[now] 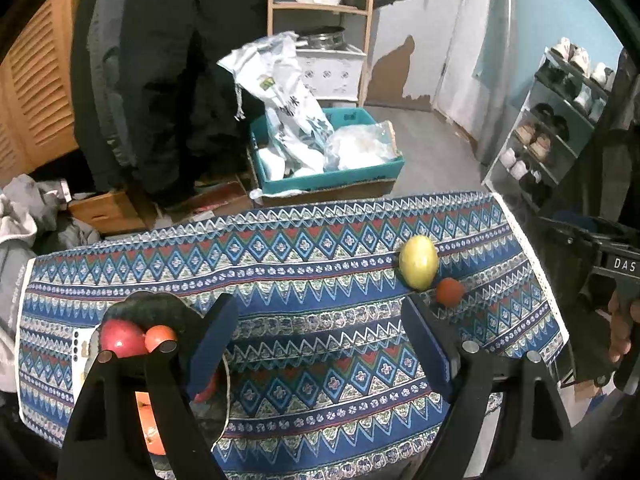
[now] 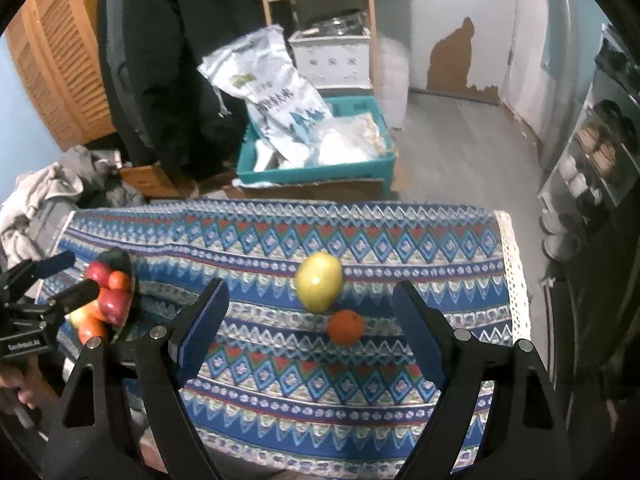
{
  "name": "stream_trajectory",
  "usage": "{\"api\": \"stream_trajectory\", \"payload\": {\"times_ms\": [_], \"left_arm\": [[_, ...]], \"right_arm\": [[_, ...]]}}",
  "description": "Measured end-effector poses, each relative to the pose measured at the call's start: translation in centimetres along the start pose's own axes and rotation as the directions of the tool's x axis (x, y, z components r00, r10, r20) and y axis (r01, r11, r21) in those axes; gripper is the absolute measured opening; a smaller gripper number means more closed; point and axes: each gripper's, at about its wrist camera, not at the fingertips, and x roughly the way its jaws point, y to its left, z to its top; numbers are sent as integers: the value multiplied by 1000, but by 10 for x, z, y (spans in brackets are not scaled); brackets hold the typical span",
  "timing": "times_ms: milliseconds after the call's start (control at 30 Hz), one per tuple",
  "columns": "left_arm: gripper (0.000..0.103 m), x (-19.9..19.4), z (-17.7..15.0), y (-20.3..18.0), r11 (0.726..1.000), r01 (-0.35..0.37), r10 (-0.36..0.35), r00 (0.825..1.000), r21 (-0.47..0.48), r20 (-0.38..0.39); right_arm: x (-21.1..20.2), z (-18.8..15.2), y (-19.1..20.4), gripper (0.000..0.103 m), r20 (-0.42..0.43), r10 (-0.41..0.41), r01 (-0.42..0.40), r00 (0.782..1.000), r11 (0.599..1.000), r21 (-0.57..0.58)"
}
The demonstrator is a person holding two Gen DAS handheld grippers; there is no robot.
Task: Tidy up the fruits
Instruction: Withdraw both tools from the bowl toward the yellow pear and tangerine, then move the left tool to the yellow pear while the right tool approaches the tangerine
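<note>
Place: a lived-in home entry room was observed.
Evidence: shoe rack [image 1: 556, 128], hung coats [image 1: 168, 80], pot shelf [image 1: 320, 4] were noted.

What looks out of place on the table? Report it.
Two fruits lie loose on the patterned cloth: a yellow fruit and a small orange beside it, apart from the bowl at the left where the rest are piled.
</note>
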Motion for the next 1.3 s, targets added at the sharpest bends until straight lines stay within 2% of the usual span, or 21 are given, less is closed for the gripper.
{"api": "stream_trajectory", "payload": {"times_ms": [167, 300, 533, 867, 1067, 1267, 1300], "left_arm": [[85, 30, -2, -8, 1000, 5, -4, 999, 15, -51], [85, 55, -5, -15, 1000, 5, -3, 996, 30, -86], [85, 88, -8, -20, 999, 30, -27, 990, 20, -137], [85, 135, -23, -20, 999, 42, -44, 972, -13, -230], [85, 147, -29, -23, 998, 57, -60, 963, -18, -262], [85, 152, -26, -30, 998, 67, -64, 963, 4, -261], [85, 152, -26, -30, 998, 68, -65, 964, 2, -259]], "right_arm": [[37, -11, -11, 84, -66, -16, 16, 998, 1000, 0], [81, -23, -23, 84, -150, 3, 1, 989, 1000, 31], [127, -43, -42, 84, -236, -5, 23, 972, 997, 76], [162, -62, -36, 84, -296, -22, 32, 955, 999, 30], [180, -71, -36, 83, -322, -34, 38, 946, 999, 5], [191, -70, -34, 75, -334, -27, 29, 942, 1000, 1], [192, -71, -35, 69, -340, -23, 25, 940, 1000, 2]]}}
